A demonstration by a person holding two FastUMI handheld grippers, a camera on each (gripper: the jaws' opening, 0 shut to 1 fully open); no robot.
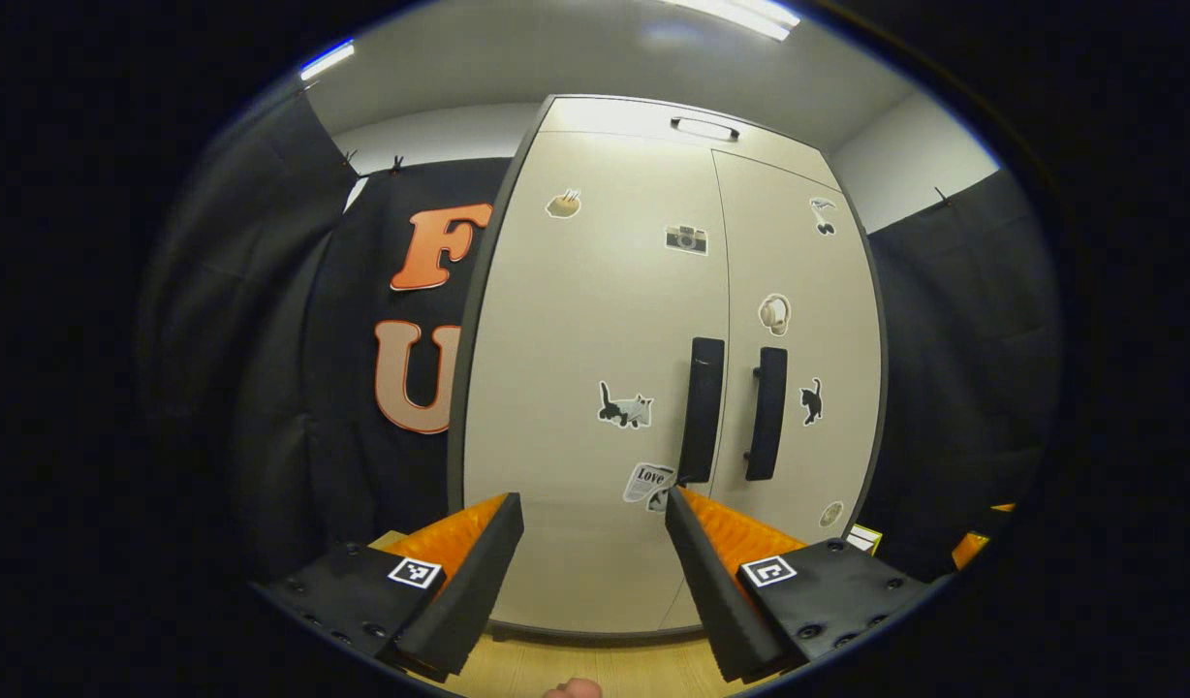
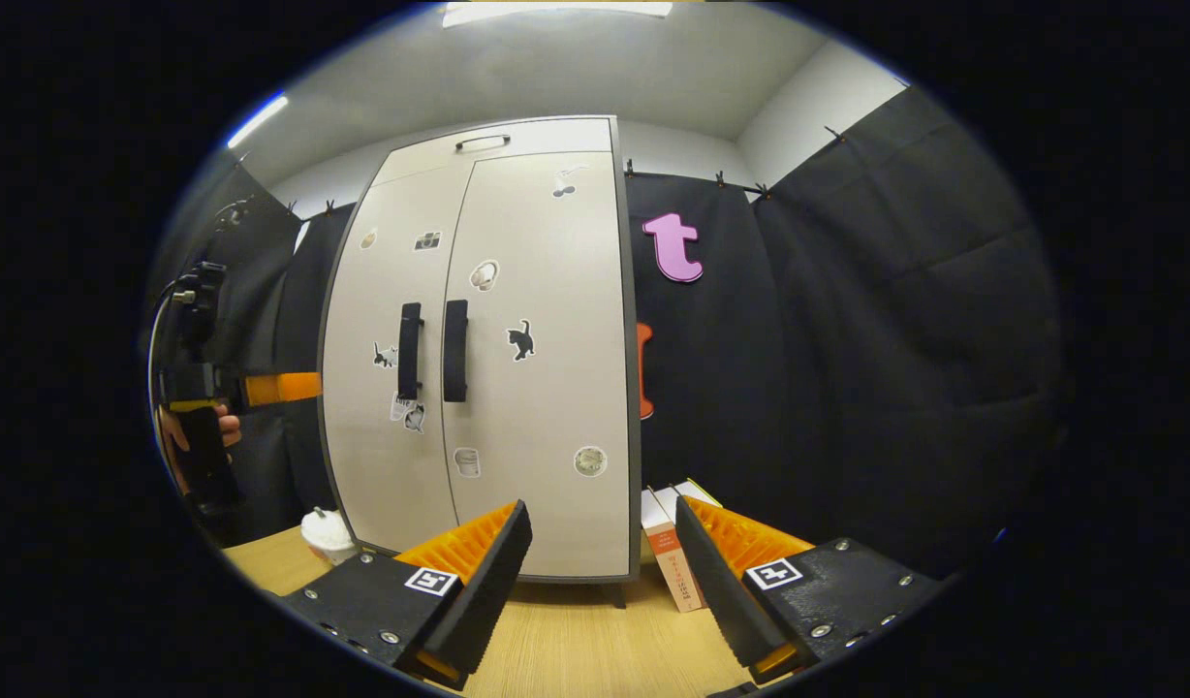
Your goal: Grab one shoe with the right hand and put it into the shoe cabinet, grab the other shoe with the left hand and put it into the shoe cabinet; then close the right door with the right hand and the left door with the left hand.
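Left gripper view: shoe cabinet (image 1: 595,388) fills the middle of the frame, both doors closed, seam running down right of centre.
Left door (image 1: 595,320): flush with its neighbour, dark vertical left handle (image 1: 702,409) just left of the seam; cat sticker (image 1: 624,407) and camera sticker (image 1: 686,238) on its face.
Right door (image 1: 798,320): closed, right handle (image 1: 767,413) just right of the seam — the two handles stand side by side, apart.
Left gripper (image 1: 595,553): spread wide at the bottom of the frame, nothing between its fingers, clear of the cabinet front.
Shoes: cannot tell where they are; the closed doors hide the inside.
Right gripper view: same cabinet stands left of centre on the wooden tabletop (image 2: 576,640).
Right gripper (image 2: 605,562): wide apart, holding nothing, low in the frame in front of the cabinet's lower right corner.
Beside the cabinet: white-and-orange box (image 2: 668,553) upright just right of its foot; a white cup (image 2: 328,535) at its lower left.
Far left of frame: the left gripper seen side-on, held by a hand (image 2: 173,431) — pointing toward the cabinet's left side, not touching it.
Backdrop: black cloth (image 2: 847,339) behind and to the right.
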